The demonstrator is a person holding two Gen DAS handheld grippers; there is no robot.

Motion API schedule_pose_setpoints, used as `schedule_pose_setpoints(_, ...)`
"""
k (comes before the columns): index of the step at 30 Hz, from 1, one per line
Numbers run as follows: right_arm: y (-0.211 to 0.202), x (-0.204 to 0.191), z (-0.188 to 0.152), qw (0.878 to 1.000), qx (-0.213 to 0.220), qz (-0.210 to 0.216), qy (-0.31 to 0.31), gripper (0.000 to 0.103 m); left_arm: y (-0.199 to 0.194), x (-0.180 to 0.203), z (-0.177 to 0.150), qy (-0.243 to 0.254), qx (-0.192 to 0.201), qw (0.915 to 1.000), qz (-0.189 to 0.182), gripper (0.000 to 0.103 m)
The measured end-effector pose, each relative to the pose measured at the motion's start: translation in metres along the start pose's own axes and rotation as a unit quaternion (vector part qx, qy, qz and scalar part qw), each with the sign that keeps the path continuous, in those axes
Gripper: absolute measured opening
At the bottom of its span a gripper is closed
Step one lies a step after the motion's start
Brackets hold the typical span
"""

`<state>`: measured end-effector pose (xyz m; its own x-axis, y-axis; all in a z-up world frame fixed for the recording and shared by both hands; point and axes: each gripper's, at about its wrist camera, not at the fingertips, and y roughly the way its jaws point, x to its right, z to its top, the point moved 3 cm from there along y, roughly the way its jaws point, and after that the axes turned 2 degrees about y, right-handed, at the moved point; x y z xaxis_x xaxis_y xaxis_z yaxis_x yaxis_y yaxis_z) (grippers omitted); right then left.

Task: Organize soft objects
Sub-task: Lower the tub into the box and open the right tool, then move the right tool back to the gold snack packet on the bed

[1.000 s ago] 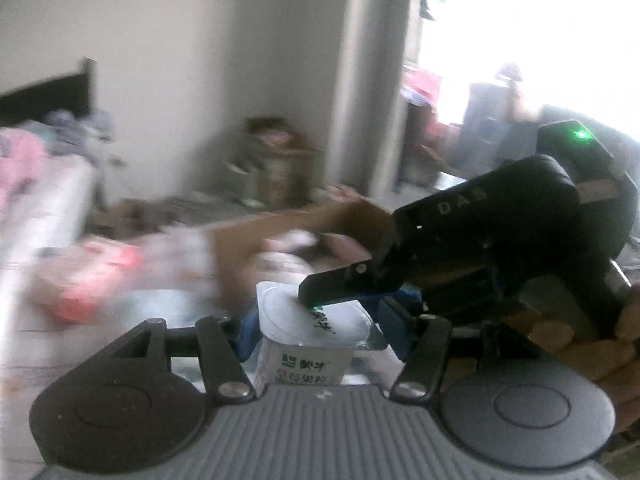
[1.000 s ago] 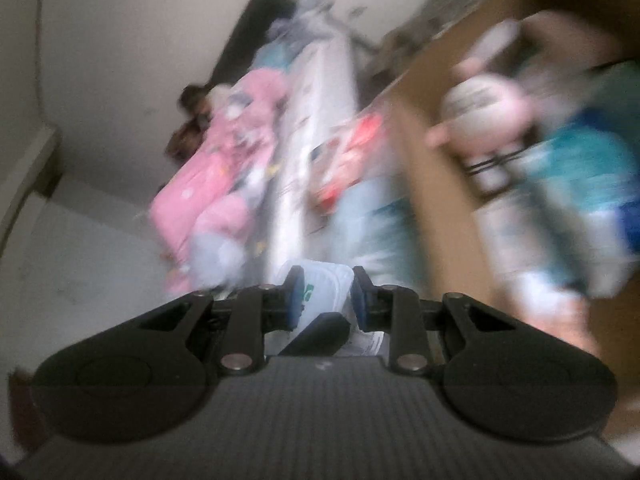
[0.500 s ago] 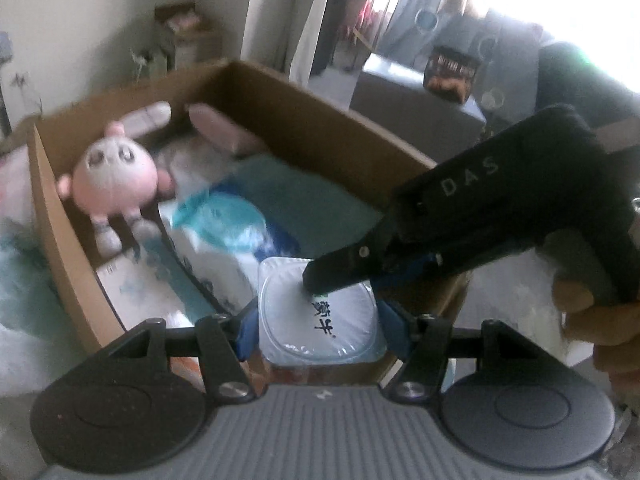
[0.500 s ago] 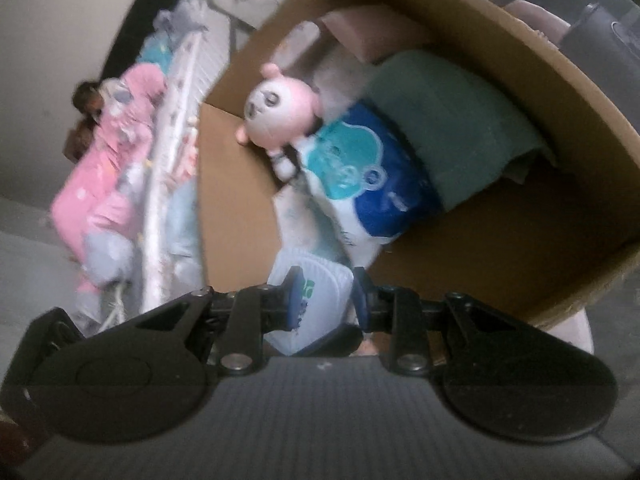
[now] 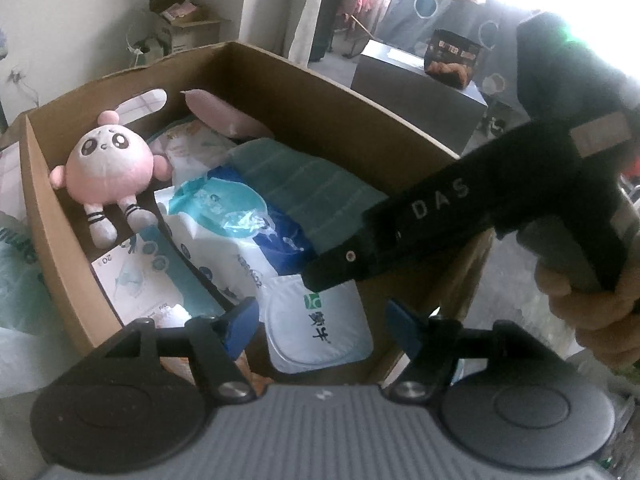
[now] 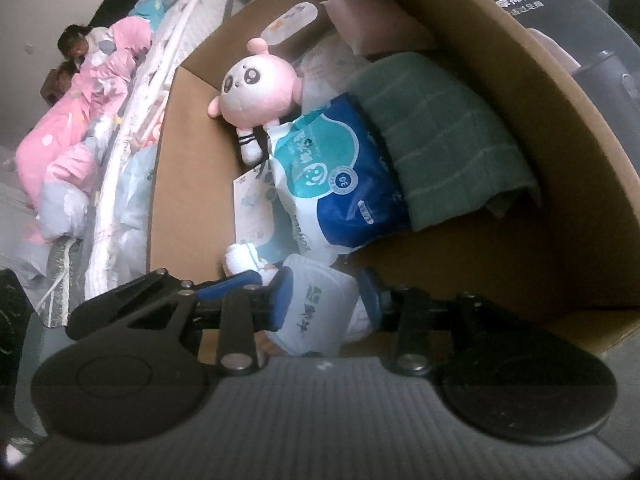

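Low in the frame, the left gripper [image 5: 318, 326] gapes around a white yogurt cup [image 5: 318, 320], not touching it. The right gripper [image 6: 326, 300] pinches the cup above a cardboard box [image 5: 304, 92] holding a pink plush [image 5: 106, 168].

My left gripper [image 5: 320, 322], jaws spread, hangs over the near corner of the cardboard box [image 5: 328, 92]. Between my blue pads [image 5: 240, 322], apart from both, lies a white cup [image 5: 318, 326] with green print. My right gripper [image 5: 440, 224] reaches in from the right, its tip over the cup. Inside: pink plush [image 5: 108, 168], blue-white pack [image 5: 244, 224], green towel [image 5: 304, 188].
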<state>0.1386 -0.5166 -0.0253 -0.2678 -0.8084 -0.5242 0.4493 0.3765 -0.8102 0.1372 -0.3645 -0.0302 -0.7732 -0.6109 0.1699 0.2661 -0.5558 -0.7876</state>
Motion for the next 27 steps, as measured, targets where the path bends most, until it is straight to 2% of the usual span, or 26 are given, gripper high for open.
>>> schedule_pose_setpoints(6, -0.001, 0.003, 0.0, 1.0, 0.002, -0.016, -0.006, 0.037, -0.019, 0.0, -0.002, 0.01, 0.018, 0.9998, 0.007, 0.072)
schedule_pose_setpoints(9, -0.01, 0.005, 0.004, 0.999, 0.022, -0.03, -0.005, 0.037, -0.038, -0.007, -0.004, 0.011, 0.036, 0.9991, 0.018, 0.072)
schedule_pose_setpoints(13, -0.023, 0.007, 0.005, 0.999, 0.048, -0.007, 0.014, 0.037, -0.071, -0.025, -0.011, -0.003, 0.06, 0.9975, 0.036, 0.077)
schedule_pose_setpoints(16, -0.036, -0.001, -0.001, 0.997, 0.071, 0.03, 0.024, 0.045, -0.101, -0.047, -0.025, -0.027, 0.079, 0.9945, 0.063, 0.08)
schedule_pose_setpoints(18, -0.044, -0.01, -0.009, 0.994, 0.088, 0.063, 0.022, 0.052, -0.124, -0.065, -0.04, -0.054, 0.088, 0.9908, 0.086, 0.082)
schedule_pose_setpoints(21, -0.045, -0.032, -0.024, 0.99, 0.097, 0.104, 0.007, 0.055, -0.157, -0.093, -0.071, -0.093, 0.095, 0.9835, 0.123, 0.083)
schedule_pose_setpoints(27, -0.012, -0.098, -0.046, 0.985, 0.055, 0.155, -0.054, 0.057, -0.203, -0.137, -0.137, -0.144, 0.074, 0.9619, 0.22, 0.084)
